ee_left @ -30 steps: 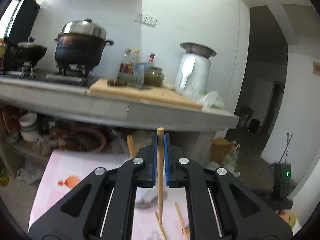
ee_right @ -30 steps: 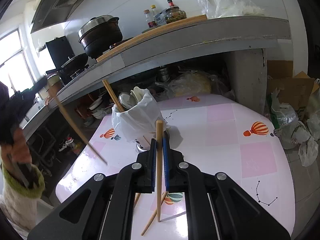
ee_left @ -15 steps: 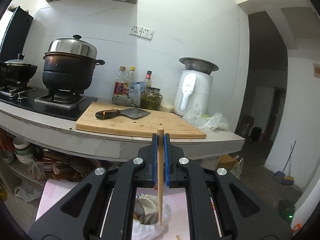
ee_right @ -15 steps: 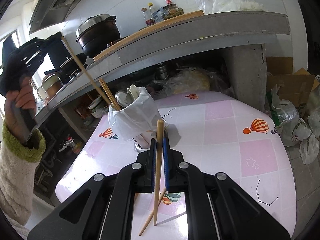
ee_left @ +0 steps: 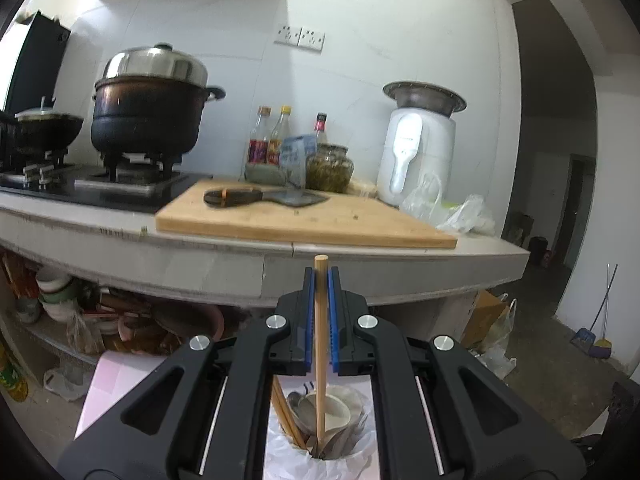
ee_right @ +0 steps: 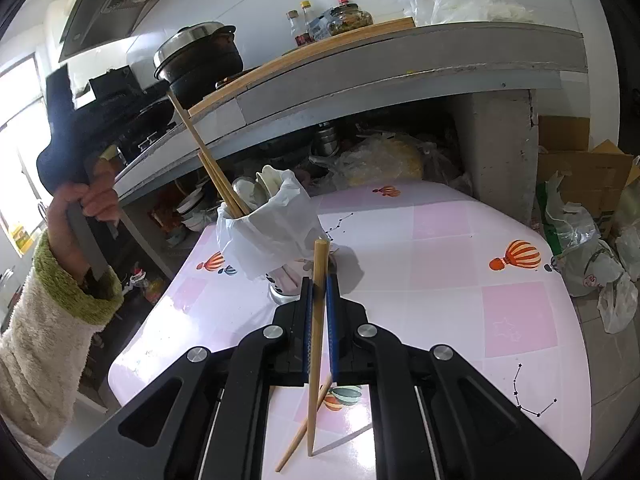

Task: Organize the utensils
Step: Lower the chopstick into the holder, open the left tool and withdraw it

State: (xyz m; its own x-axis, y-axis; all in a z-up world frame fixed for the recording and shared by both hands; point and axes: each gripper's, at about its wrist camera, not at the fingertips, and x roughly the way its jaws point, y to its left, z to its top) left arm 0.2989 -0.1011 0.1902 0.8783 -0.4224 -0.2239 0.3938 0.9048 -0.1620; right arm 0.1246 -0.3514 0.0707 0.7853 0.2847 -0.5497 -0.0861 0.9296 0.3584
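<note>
My left gripper (ee_left: 321,276) is shut on a wooden chopstick (ee_left: 320,360) that hangs upright, its lower tip down inside the utensil holder (ee_left: 352,444), a cup lined with a white plastic bag. The holder has spoons and other chopsticks in it. In the right wrist view a hand holds the left gripper (ee_right: 156,100) up at the left, and its chopstick (ee_right: 196,136) slants into the holder (ee_right: 272,232). My right gripper (ee_right: 319,284) is shut on a second chopstick (ee_right: 316,340), whose tip rests on the pink table (ee_right: 440,264). A loose chopstick (ee_right: 302,428) lies beneath it.
A grey counter (ee_left: 240,256) overhangs the table's far side, carrying a cutting board with a cleaver (ee_left: 260,198), a large pot (ee_left: 152,120), bottles and a white appliance (ee_left: 416,152). Bowls and bags fill the shelf under it. Cardboard and plastic bags (ee_right: 592,248) sit on the floor at right.
The left gripper carried its chopstick across to the holder, and the tip now sits inside it. The right gripper and its chopstick have stayed put.
</note>
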